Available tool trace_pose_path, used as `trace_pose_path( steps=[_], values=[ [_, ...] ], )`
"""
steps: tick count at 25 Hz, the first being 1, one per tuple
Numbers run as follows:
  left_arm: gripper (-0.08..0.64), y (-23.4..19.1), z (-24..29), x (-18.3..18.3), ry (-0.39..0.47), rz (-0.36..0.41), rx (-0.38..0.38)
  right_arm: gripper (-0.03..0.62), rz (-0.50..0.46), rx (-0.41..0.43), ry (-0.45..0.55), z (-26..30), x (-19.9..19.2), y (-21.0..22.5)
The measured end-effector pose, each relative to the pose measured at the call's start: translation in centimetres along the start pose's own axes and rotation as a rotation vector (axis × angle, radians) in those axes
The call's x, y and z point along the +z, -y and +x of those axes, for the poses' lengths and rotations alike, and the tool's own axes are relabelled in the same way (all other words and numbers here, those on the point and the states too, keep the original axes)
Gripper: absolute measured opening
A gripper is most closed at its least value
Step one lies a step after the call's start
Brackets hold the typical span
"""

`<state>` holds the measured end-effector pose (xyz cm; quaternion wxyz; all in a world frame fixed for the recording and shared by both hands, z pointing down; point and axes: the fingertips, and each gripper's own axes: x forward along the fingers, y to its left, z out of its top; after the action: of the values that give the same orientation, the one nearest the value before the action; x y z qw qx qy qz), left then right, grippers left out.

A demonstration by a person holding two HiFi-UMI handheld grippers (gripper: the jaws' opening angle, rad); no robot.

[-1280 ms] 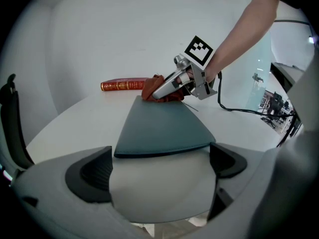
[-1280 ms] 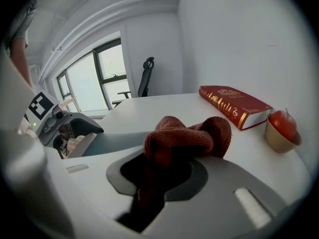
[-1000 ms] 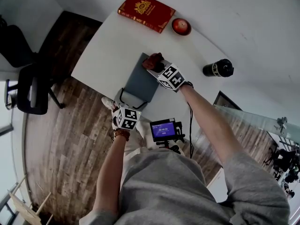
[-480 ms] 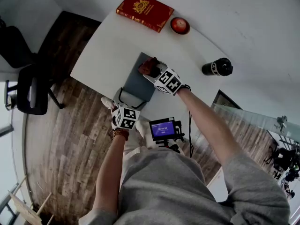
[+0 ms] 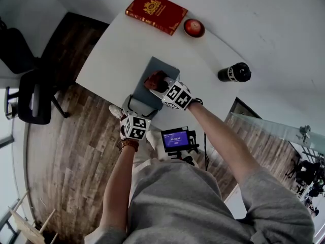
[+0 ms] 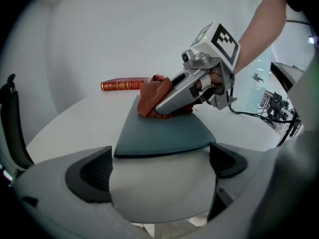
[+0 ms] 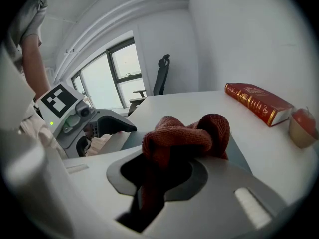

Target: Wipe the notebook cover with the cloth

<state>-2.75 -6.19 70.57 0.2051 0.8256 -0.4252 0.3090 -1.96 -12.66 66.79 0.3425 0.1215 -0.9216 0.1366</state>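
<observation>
- Right gripper (image 5: 158, 84) clamps the rust-red cloth (image 7: 185, 133), which presses on the grey-blue notebook (image 5: 152, 69).
- Left gripper (image 6: 159, 171) has its jaws apart and empty, at the notebook's near edge.

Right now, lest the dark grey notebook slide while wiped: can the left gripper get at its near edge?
Likely yes: the left gripper, jaws open, sits at the near edge of the notebook; the right gripper and rust-red cloth are farther up.

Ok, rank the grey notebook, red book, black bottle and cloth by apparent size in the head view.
1. grey notebook and red book: about alike, notebook partly covered, so unranked.
2. black bottle.
3. cloth, partly hidden.
</observation>
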Motion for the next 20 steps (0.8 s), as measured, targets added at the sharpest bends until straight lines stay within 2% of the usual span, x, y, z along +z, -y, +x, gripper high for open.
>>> trace_pose_path(
  steps=[7,20],
  values=[
    [0.601,0.0,0.0,0.0,0.000,0.001,0.001,0.084,-0.063,0.071,-0.017,0.3,-0.2,-2.3],
    [0.602,0.0,0.0,-0.1,-0.004,0.001,0.002,0.084,-0.102,0.159,-0.041,0.7,-0.5,-6.1]
  ],
)
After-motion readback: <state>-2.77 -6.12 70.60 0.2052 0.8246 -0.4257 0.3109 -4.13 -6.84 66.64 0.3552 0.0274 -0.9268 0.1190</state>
